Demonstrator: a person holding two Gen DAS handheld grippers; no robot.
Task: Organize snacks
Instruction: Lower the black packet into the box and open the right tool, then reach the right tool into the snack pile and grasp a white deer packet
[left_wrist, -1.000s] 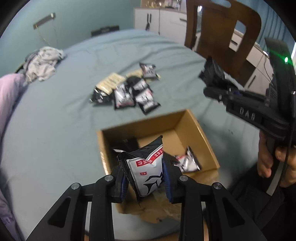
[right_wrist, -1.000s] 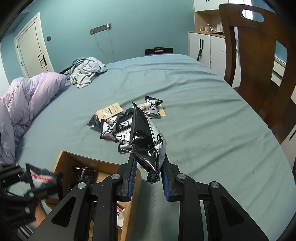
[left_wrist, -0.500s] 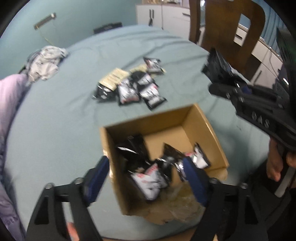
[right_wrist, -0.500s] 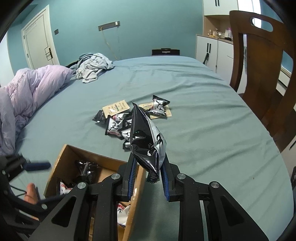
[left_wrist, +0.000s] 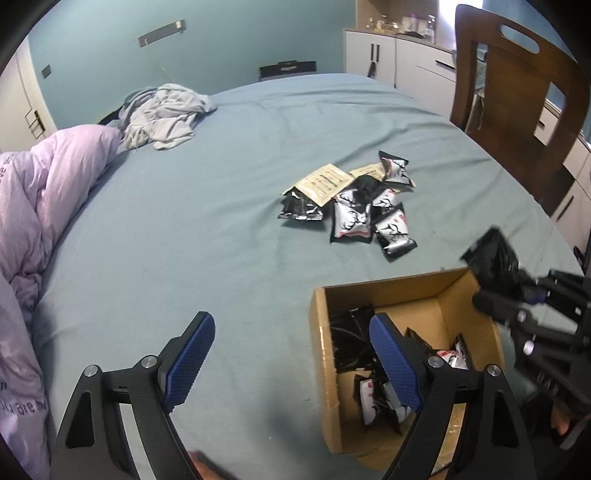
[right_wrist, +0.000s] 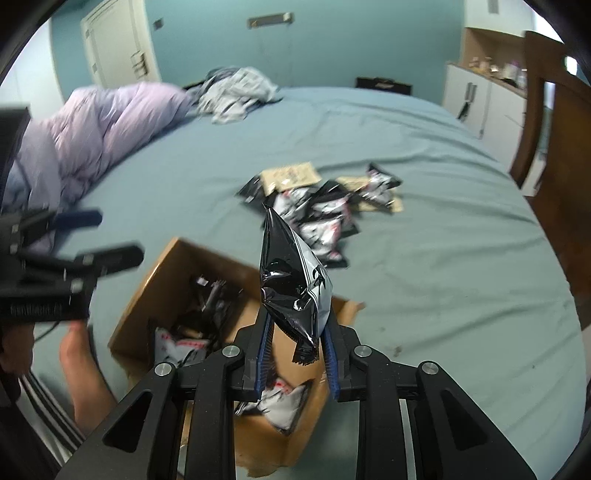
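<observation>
Right wrist view: snack packet (right_wrist: 293, 284) sat clamped between right gripper (right_wrist: 297, 343) fingers, above cardboard box (right_wrist: 147, 284) (light, crinkly, slippery foil; pinch the sealed edge). Left gripper (left_wrist: 291, 354) fingers apart, empty, beside box.

The left gripper (left_wrist: 291, 354) hangs above a bed (left_wrist: 221, 206) covered in a teal sheet, its blue-padded fingers (left_wrist: 188, 360) spread wide with nothing between them. Below its right finger sits an open cardboard box (left_wrist: 319, 354) with several black-and-white snack packets (left_wrist: 373, 398) lying inside. Further up the bed lies a loose pile of snack packets (left_wrist: 354, 218), mixed with two tan sachets (left_wrist: 323, 182). At the right edge the right gripper (left_wrist: 495, 264) reaches over the box's far corner, clamped on a dark packet, blurred. A lilac duvet (left_wrist: 44, 192) is bunched at the left, grey clothing (left_wrist: 162, 116) beyond it, and a wooden chair (left_wrist: 517, 103) stands beside the bed.
</observation>
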